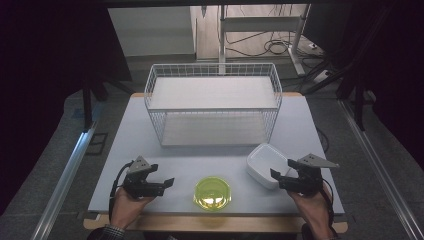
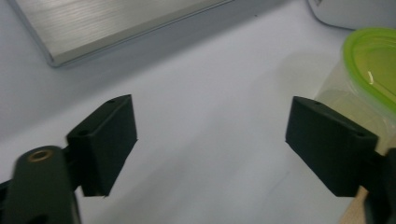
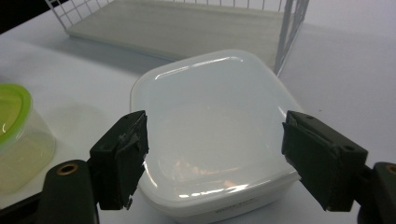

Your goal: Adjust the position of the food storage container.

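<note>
My left gripper (image 1: 165,184) is held low over the table near the front left, open, with bare tabletop between its fingers (image 2: 212,126). Just to its right stands a clear round container with a yellow-green lid (image 1: 212,193) (image 2: 371,70). My right gripper (image 1: 278,179) hovers at the near edge of a white square lidded container (image 1: 261,164). In the right gripper view it is open (image 3: 215,135), and the white container (image 3: 215,98) lies just beyond the two pads, which do not press on it. The green-lidded container (image 3: 14,126) shows at that view's left edge.
A white wire rack (image 1: 150,95) with two shelves stands at the back middle of the pale table (image 1: 135,145). Its lower shelf board (image 2: 116,23) (image 3: 177,23) rests on the tabletop. Dark floor, cables and a metal frame lie beyond the table's far edge.
</note>
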The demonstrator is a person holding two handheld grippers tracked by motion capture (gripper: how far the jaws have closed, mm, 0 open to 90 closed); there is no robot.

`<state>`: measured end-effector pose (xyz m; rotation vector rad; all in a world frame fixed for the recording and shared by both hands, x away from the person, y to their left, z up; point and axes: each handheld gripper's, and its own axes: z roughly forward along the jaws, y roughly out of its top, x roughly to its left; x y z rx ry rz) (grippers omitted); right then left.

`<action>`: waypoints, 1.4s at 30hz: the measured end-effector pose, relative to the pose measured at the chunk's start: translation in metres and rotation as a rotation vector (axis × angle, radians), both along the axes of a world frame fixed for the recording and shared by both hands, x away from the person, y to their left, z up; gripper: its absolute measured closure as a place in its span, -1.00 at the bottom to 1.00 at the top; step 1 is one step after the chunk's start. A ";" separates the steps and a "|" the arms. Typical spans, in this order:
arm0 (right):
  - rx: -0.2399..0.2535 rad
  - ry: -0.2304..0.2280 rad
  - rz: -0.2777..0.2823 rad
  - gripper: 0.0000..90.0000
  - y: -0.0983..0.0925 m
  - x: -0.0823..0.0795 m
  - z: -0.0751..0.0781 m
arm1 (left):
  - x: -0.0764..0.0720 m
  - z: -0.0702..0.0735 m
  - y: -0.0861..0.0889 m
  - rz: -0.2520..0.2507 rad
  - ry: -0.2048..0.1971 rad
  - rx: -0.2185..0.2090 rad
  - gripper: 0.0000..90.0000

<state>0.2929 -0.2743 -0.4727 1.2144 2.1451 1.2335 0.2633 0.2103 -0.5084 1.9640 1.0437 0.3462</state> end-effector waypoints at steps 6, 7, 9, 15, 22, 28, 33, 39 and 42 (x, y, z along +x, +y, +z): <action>0.008 0.005 0.008 -0.43 0.002 -0.001 0.001 | -0.011 0.013 -0.008 -0.066 -0.072 0.007 -0.35; 0.007 0.006 0.009 -0.43 0.002 -0.001 0.001 | -0.012 0.014 -0.009 -0.076 -0.075 0.007 -0.31; 0.001 0.006 0.007 -0.42 0.003 -0.001 0.001 | -0.014 0.017 -0.015 -0.101 -0.083 0.010 -0.21; -0.008 -0.001 0.004 -0.40 0.003 -0.002 0.001 | -0.024 0.029 -0.033 -0.186 -0.111 -0.048 0.15; -0.008 -0.005 0.003 -0.40 0.003 -0.002 0.001 | -0.032 0.035 -0.053 -0.232 -0.106 -0.103 0.65; -0.017 -0.019 0.000 -0.40 0.004 -0.003 0.002 | -0.036 0.037 -0.071 -0.284 -0.057 -0.122 0.95; -0.029 -0.022 0.003 -0.40 0.005 -0.003 0.000 | -0.041 0.037 -0.091 -0.336 -0.040 -0.120 1.00; -0.037 -0.030 0.010 -0.40 0.006 -0.003 0.000 | -0.047 0.033 -0.119 -0.377 -0.032 -0.102 0.99; -0.043 -0.030 0.013 -0.40 0.006 -0.003 0.000 | -0.050 0.030 -0.133 -0.399 -0.028 -0.084 1.00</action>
